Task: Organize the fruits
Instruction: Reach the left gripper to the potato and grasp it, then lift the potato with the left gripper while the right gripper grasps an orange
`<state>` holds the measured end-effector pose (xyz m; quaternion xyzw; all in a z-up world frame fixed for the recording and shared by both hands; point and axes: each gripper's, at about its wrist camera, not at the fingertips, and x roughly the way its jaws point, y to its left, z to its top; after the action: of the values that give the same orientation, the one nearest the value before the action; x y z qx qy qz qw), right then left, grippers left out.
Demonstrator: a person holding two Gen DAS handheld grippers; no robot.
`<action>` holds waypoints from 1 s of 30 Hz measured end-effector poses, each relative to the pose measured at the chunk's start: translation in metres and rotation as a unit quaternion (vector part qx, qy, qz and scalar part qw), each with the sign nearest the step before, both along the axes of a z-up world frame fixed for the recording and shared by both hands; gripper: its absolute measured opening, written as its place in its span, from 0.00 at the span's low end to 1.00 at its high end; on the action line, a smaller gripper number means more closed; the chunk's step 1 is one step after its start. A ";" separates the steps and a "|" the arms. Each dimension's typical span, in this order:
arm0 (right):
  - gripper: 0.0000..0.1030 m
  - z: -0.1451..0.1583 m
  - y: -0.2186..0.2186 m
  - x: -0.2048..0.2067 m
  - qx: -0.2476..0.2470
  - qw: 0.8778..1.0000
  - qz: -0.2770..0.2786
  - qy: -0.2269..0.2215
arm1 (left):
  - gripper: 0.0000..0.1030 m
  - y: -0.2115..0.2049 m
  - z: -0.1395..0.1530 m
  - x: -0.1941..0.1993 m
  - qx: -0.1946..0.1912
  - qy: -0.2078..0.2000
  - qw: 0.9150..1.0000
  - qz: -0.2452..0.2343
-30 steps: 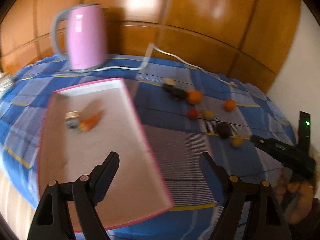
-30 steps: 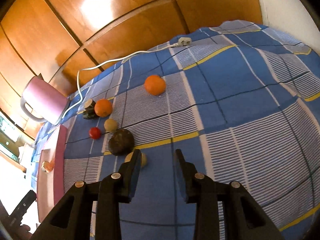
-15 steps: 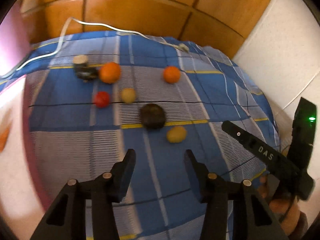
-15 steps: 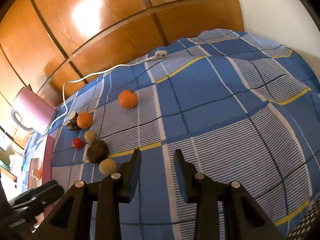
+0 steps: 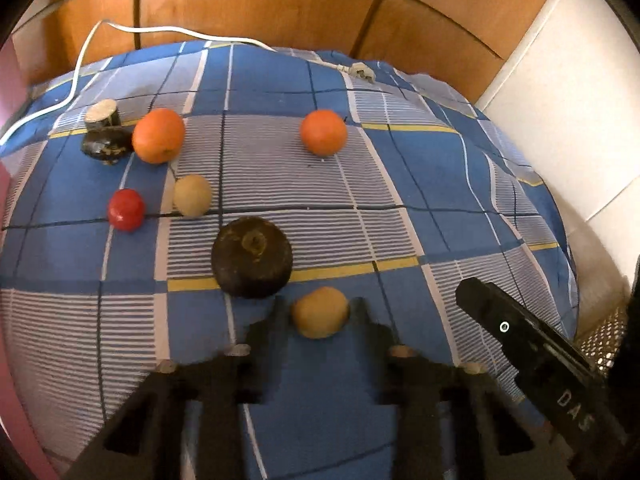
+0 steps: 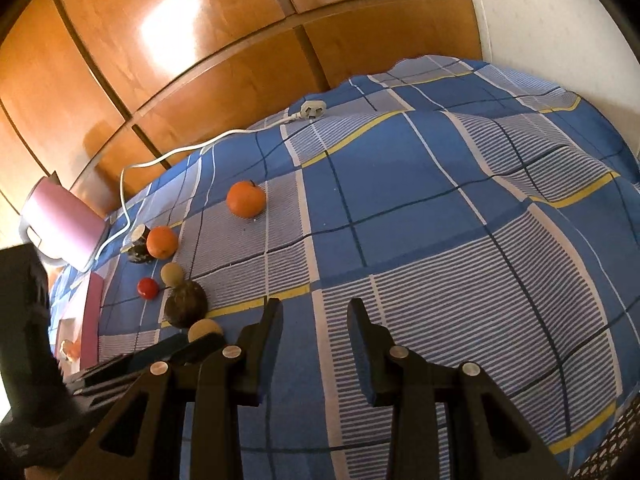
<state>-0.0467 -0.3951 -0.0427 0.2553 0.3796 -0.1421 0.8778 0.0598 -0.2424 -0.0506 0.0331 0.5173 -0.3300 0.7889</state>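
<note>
Tan round fruit point(image 5: 319, 312) sits between the left gripper's point(image 5: 318, 318) open fingers on blue plaid cloth point(image 5: 420, 184); right gripper point(image 6: 314, 320), lettered "DAS", stands open, empty.

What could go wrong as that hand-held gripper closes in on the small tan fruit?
The small round tan fruit sits between the open fingers of the left hand-held gripper, on a soft blue checked cloth; it may roll away if nudged. The large dark brown round fruit lies just beside it, so one finger could bump that instead.
</note>
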 end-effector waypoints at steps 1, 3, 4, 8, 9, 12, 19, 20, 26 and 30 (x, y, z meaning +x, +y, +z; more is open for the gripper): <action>0.32 0.000 0.001 0.000 -0.002 1.000 0.001 0.001 | 0.29 0.003 0.000 0.000 -0.008 0.000 1.000 0.004; 0.33 -0.001 0.002 0.000 -0.007 1.000 0.003 0.004 | 0.29 0.011 0.001 -0.004 -0.011 -0.006 1.000 0.004; 0.32 -0.001 0.003 -0.001 -0.008 1.000 0.003 0.004 | 0.29 0.020 0.004 -0.008 -0.012 -0.015 1.000 0.005; 0.32 -0.001 0.004 -0.002 -0.009 1.000 0.006 0.003 | 0.29 0.052 0.011 -0.023 -0.002 -0.055 0.998 0.012; 0.32 -0.001 0.006 -0.001 -0.009 1.000 0.009 0.003 | 0.29 0.060 0.011 -0.026 0.006 -0.064 0.998 0.018; 0.32 -0.002 0.011 0.001 -0.011 1.000 0.020 0.007 | 0.29 0.082 0.007 -0.032 0.022 -0.084 0.996 0.035; 0.32 -0.001 0.029 0.008 -0.007 0.999 0.046 0.010 | 0.29 0.098 -0.007 -0.037 0.013 -0.097 0.994 0.040; 0.32 0.000 0.032 0.009 -0.008 0.999 0.050 0.010 | 0.29 0.098 -0.008 -0.037 0.011 -0.097 0.994 0.040; 0.32 0.008 0.042 0.013 -0.010 0.997 0.071 0.008 | 0.29 0.100 -0.009 -0.038 0.001 -0.098 0.994 0.041; 0.32 0.013 0.044 0.019 0.001 0.996 0.085 0.008 | 0.29 0.102 -0.010 -0.039 -0.005 -0.101 0.994 0.038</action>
<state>-0.0274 -0.3510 -0.0296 0.2215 0.4069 -0.0684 0.8836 0.0208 -0.1405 -0.0604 0.0423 0.4337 -0.2975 0.8495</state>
